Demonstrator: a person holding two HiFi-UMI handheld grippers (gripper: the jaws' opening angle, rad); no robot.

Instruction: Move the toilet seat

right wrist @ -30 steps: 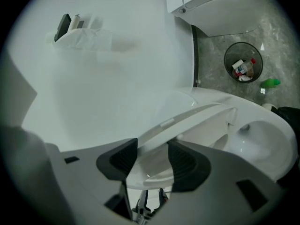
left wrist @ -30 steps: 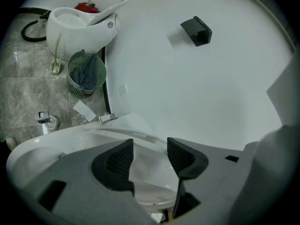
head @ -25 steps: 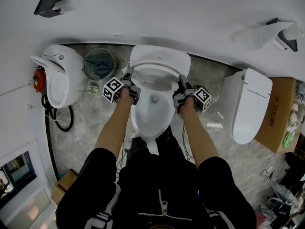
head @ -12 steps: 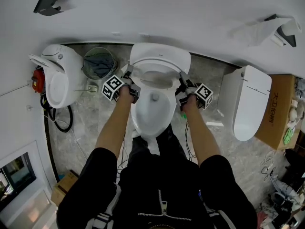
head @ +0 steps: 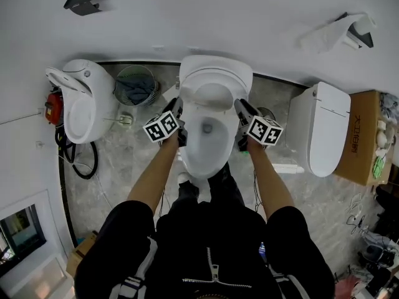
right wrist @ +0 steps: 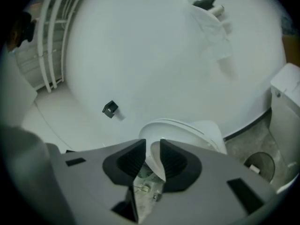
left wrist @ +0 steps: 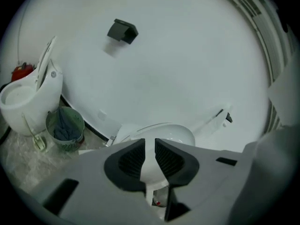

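At the person's feet, the bowl [head: 201,157] lies uncovered. Just beyond it, the left gripper [head: 178,108] and right gripper [head: 240,108] pinch the toilet seat [right wrist: 153,158] by its left and right rims, their jaws having just been closing onto it. The seat's front end is tilted up off the bowl. Its long axis runs from the person toward the wall [head: 199,17], hinge end farthest.

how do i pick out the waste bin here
Along the white wall, look between the left toilet and the middle toilet. The waste bin stands there: round, green mesh, dark blue inside, unlike the white porcelain beside it.
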